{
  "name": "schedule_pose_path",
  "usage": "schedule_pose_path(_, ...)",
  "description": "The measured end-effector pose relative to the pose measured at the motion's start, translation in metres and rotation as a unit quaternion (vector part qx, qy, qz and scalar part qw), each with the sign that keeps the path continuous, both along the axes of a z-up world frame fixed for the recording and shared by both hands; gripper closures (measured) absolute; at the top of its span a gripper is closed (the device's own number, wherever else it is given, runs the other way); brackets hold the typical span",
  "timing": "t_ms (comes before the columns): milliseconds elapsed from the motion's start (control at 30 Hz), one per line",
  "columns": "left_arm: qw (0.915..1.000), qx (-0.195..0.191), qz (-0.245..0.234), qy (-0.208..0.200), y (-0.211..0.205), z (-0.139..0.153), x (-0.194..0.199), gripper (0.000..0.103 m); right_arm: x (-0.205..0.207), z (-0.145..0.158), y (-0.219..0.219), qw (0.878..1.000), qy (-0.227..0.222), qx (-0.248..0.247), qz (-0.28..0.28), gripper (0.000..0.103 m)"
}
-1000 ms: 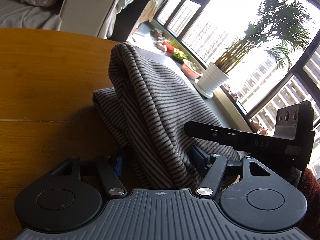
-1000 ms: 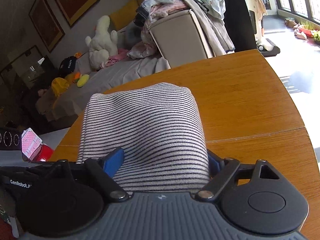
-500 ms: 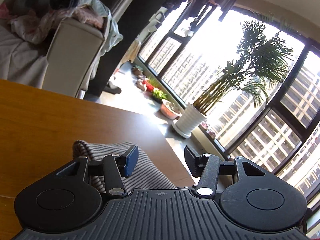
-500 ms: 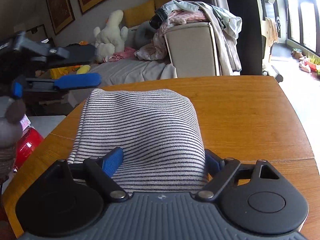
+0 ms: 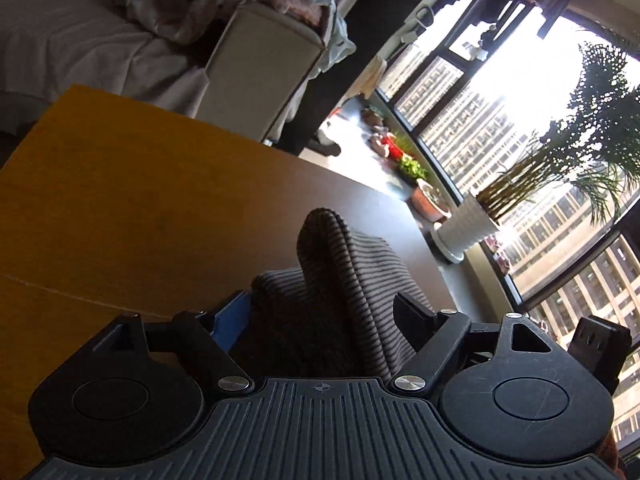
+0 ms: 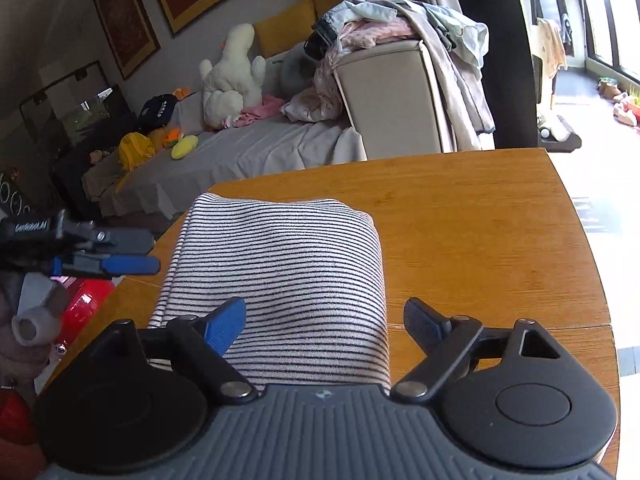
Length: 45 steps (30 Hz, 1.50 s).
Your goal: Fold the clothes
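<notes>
Right gripper (image 6: 324, 308): fingers wide apart, clamped on nothing. The blue pad sits over the near left of the white-and-navy striped knit garment (image 6: 280, 264); the dark pad is clear of its right edge, over bare wood

Left gripper (image 5: 320, 304): fingers apart too, holding nothing. Its own view frames the garment between them, with a rounded ridge of cloth standing up ahead. The right wrist view puts that gripper off the garment's left side, near the desk edge and apart from the cloth, so we read the framing as line of sight, not a grip

The garment is a compact doubled rectangle on the orange-brown wooden desk (image 6: 480, 240). Its far corners are rounded and its stripes run straight across, so the layers look stacked rather than bunched. It lies near the left edge, probably so both grippers reach it from the near side

Our judgement: both sets of fingers open around a squared bundle fits two stages. Either a fold has been laid and the fingers are off it, or they are lining up for another fold. We can't settle which

Further back, a heap of mixed loose clothes (image 6: 400, 24) is draped over the beige sofa arm (image 6: 384, 96), likely the remaining supply
</notes>
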<state>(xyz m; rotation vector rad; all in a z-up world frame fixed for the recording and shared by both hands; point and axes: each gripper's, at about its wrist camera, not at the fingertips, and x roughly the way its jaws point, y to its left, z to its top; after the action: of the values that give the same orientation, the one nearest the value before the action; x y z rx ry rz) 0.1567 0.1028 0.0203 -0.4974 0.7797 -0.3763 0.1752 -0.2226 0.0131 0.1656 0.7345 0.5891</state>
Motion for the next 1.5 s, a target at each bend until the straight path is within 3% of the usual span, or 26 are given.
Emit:
schedule_pose_path(100, 0.9996, 0.012, -0.008, 0.025, -0.01, -0.011, -0.003, 0.009, 0.003, -0.006, 0.005, 1.0, 0.022, -0.004, 0.012, 0.016)
schedule_pose_path(333, 0.996, 0.034, -0.027, 0.078, -0.031, -0.036, -0.008, 0.011, 0.005, -0.017, 0.006, 0.998, 0.049, 0.007, 0.024, 0.014)
schedule_pose_path(433, 0.9967, 0.021, -0.039, 0.068, -0.029, -0.039, -0.006, 0.017, 0.01, -0.02, 0.014, 0.998, 0.051, 0.012, 0.039, 0.015)
schedule_pose_path(500, 0.9968, 0.009, -0.049, 0.062, -0.024, -0.041, -0.005, 0.033, 0.014, -0.019, 0.026, 0.998, 0.039, -0.001, 0.048, 0.016)
schedule_pose_path(567, 0.9972, -0.001, -0.053, 0.052, -0.015, -0.042, -0.003, 0.039, 0.023, -0.016, 0.042, 0.998, 0.032, -0.005, 0.055, 0.02)
schedule_pose_path(700, 0.9992, -0.002, -0.025, 0.03, 0.013, -0.04, 0.006, 0.044, 0.046, -0.012, 0.078, 0.997, 0.019, -0.008, 0.07, 0.023)
schedule_pose_path(1000, 0.9978, 0.028, 0.061, -0.002, 0.099, -0.036, 0.048, 0.044, 0.111, -0.024, 0.179, 0.996, -0.018, 0.005, 0.087, 0.022)
schedule_pose_path(1267, 0.9963, 0.031, 0.08, -0.011, 0.12, -0.028, 0.064, 0.044, 0.115, -0.03, 0.196, 0.992, -0.089, -0.025, 0.085, 0.008)
schedule_pose_path(1400, 0.9885, 0.078, 0.098, -0.085, 0.115, 0.01, 0.051, 0.046, 0.118, -0.03, 0.193, 0.993, -0.081, -0.016, 0.086, 0.008)
schedule_pose_path(1500, 0.9874, 0.073, 0.066, -0.124, 0.108, 0.036, 0.064, 0.045, 0.115, -0.027, 0.197, 0.991, -0.096, -0.034, 0.088, 0.008)
